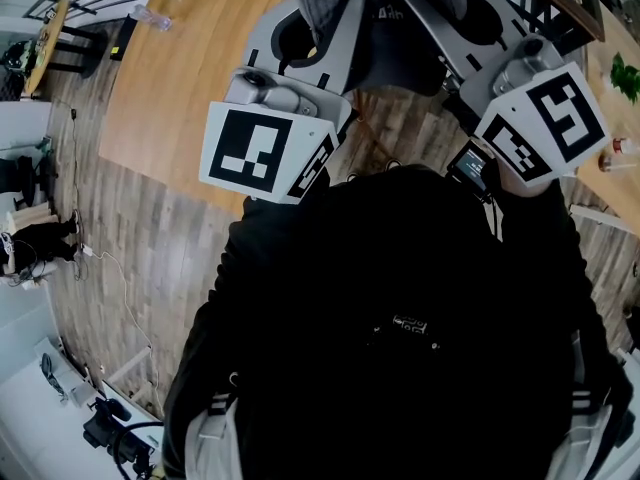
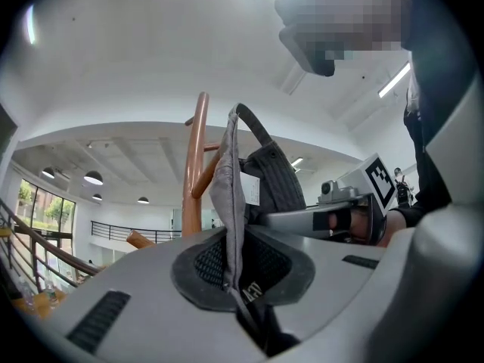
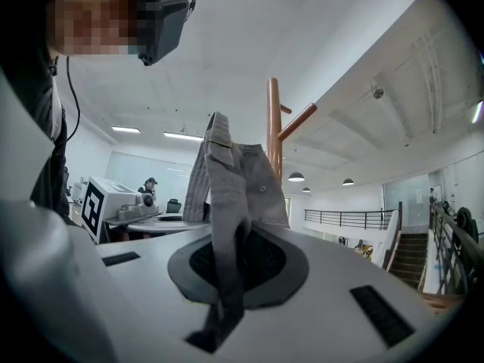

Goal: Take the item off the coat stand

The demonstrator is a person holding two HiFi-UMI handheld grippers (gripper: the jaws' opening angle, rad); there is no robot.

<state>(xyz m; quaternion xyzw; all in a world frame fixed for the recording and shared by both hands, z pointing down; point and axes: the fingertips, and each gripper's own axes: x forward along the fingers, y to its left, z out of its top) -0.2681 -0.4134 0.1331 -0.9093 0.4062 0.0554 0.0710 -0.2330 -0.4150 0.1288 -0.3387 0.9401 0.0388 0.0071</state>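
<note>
Near coat stand [image 3: 274, 119], grey garment [image 3: 234, 180], upright

My right gripper [image 3: 236, 267] has its jaws pressed together on a fold of the grey garment [image 3: 234, 180], which rises straight up from between them. Just behind the cloth I see the coat stand [image 3: 273, 119], a brown wooden pole with a peg angling up to the right. To my gripper's left, the left gripper [image 3: 178, 219] reaches toward the cloth. Far off to the right is a staircase [image 3: 412, 255].
</note>
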